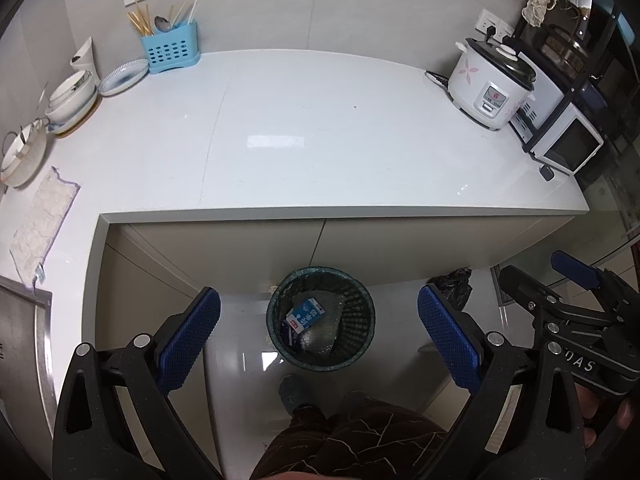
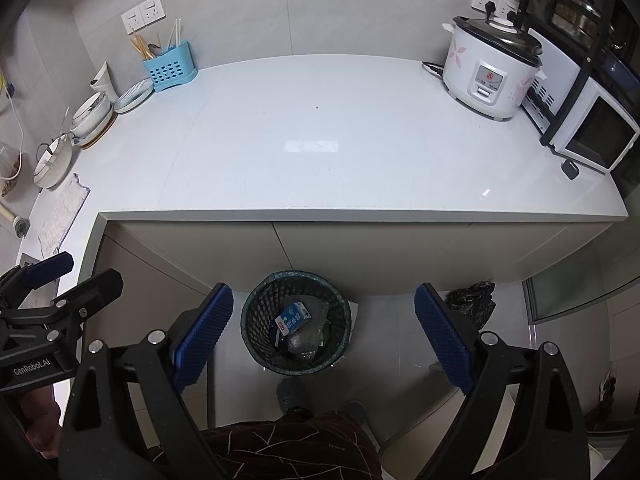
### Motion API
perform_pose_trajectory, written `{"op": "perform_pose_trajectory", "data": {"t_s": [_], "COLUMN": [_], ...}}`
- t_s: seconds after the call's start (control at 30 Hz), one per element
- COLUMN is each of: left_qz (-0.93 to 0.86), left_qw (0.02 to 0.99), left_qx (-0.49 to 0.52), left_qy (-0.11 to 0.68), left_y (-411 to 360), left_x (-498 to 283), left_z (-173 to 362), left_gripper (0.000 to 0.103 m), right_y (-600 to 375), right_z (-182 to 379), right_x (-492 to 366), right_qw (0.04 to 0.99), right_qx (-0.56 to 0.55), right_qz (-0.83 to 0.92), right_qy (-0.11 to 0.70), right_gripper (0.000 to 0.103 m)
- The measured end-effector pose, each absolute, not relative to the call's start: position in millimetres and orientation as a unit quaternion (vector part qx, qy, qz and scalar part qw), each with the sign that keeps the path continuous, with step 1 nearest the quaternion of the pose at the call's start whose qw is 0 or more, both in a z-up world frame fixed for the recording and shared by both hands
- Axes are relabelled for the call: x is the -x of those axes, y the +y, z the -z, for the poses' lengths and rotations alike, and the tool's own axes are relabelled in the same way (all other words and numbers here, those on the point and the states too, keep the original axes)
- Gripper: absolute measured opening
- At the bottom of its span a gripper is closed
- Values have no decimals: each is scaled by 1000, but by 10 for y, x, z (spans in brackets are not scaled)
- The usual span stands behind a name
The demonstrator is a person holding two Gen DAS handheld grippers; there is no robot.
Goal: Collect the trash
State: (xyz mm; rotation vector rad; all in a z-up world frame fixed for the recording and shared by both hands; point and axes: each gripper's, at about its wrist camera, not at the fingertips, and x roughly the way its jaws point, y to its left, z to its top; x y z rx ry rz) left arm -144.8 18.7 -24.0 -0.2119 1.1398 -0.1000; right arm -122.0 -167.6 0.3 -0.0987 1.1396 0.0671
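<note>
inside the dark mesh bin (image 1: 321, 320) lies a blue-white carton (image 1: 306, 315).

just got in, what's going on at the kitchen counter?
A person stands at the counter holding a gripper in each hand. The left gripper and right gripper both hang over the trash bin on the floor, jaws wide open and empty. A blue-and-white carton and crumpled plastic already lie in the bin. No loose trash shows on the countertop; a black bag sits on the floor beside the bin.
</note>
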Motion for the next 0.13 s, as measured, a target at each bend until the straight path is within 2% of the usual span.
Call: {"op": "perform_pose_trajectory", "data": {"t_s": [0.13], "left_qz": [47], "left_qw": [835], "left_qx": [100], "left_qy": [539], "left_y": [182], "left_x": [1439], "left_z": [241], "left_gripper": [97], "right_y": [-1677], "right_z": [-15], "right_x": [1210], "right_qw": [841], "right_qx": [47], "right_qz": [-32], "right_qy": [538], "right_gripper": [88]}}
